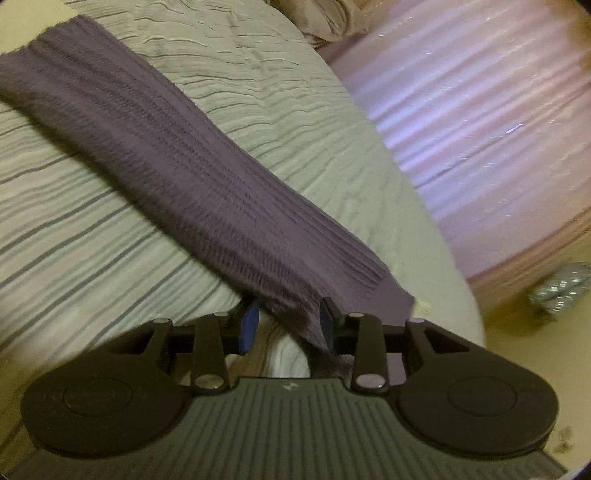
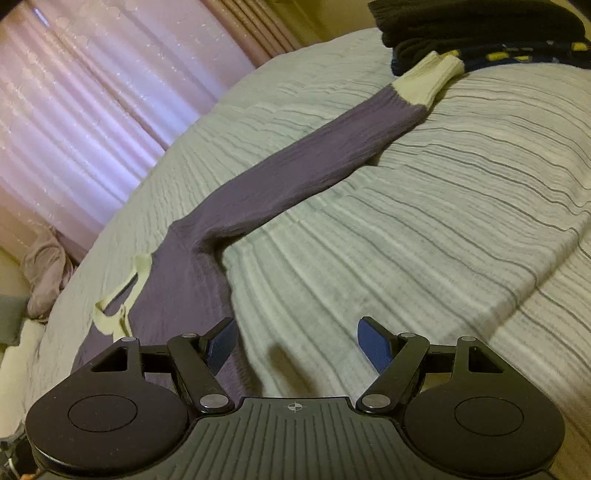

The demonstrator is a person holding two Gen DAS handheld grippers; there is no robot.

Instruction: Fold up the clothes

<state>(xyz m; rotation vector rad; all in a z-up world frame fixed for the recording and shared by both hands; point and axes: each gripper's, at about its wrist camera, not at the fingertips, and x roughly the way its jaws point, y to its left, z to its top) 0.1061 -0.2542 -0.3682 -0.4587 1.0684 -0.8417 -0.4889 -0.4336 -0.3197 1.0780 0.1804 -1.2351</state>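
In the left wrist view, the left gripper [image 1: 288,325] has its jaws partly spread; the purple sweater [image 1: 166,155] passes between them against the right-hand pad, and whether the pads still press it cannot be told. From there the knit runs away up-left across the striped bedspread [image 1: 92,258]. In the right wrist view, the right gripper [image 2: 297,343] stands spread wide over bare bedspread, the sweater's body beside its left finger and the cream-cuffed sleeve [image 2: 430,79] stretching far ahead toward a dark clothes pile [image 2: 480,29].

A ribbed knit purple sweater [image 2: 207,236] is laid on a crinkled, matt striped cloth bedspread [image 2: 424,229]; glossy pink curtains [image 2: 81,110] are seen.
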